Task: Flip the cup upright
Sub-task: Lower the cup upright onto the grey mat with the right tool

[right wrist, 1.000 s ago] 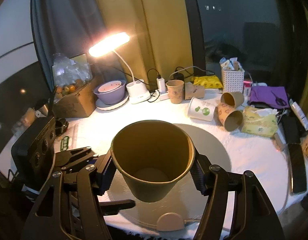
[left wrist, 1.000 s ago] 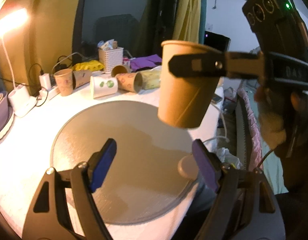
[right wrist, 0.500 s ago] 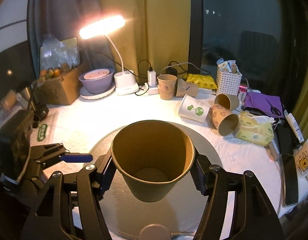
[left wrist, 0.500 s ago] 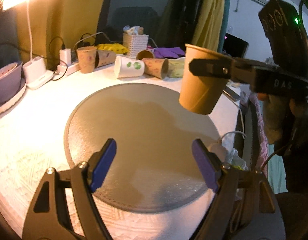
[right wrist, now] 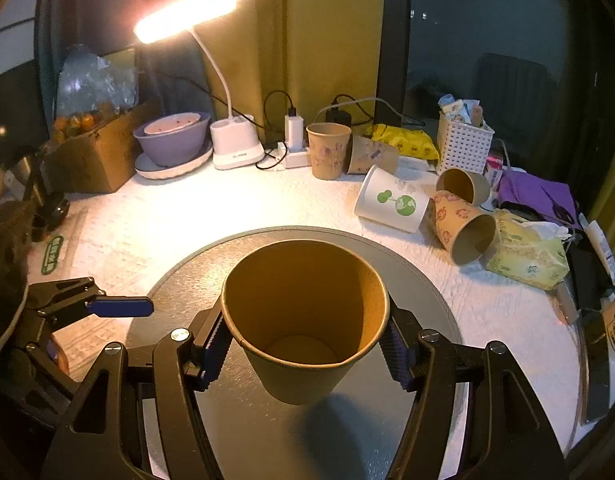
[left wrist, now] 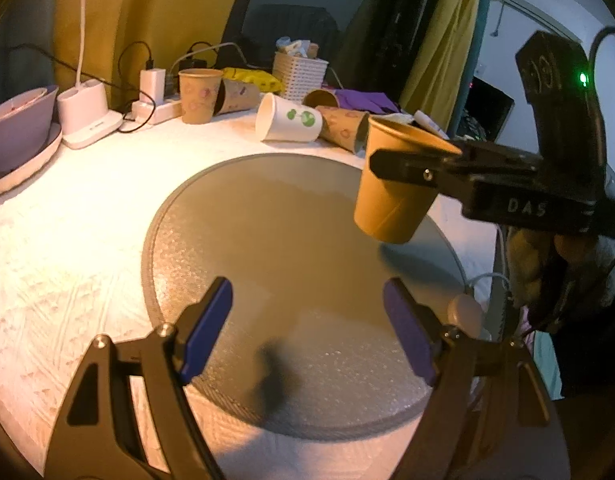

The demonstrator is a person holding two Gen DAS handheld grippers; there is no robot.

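A plain brown paper cup (right wrist: 303,320) is held mouth up, slightly tilted, in my right gripper (right wrist: 303,344), which is shut on it near the rim. The cup hangs a little above the round grey mat (right wrist: 419,280). In the left wrist view the cup (left wrist: 391,196) floats over the mat's right side (left wrist: 267,240), clamped by the right gripper's black fingers (left wrist: 411,164). My left gripper (left wrist: 307,328) is open and empty, low over the mat's near edge. It also shows at the left of the right wrist view (right wrist: 119,306).
Several paper cups lie or stand at the back: a standing brown cup (right wrist: 328,150), a white cup on its side (right wrist: 391,200), a patterned cup on its side (right wrist: 461,232). A desk lamp (right wrist: 231,144), purple bowl (right wrist: 173,138), white basket (right wrist: 463,146) and tissue pack (right wrist: 527,256) crowd the far edge.
The right gripper has lowered the cup closer to the mat, still mouth up. The left gripper has moved, its view shifting and the cup now lower in it.
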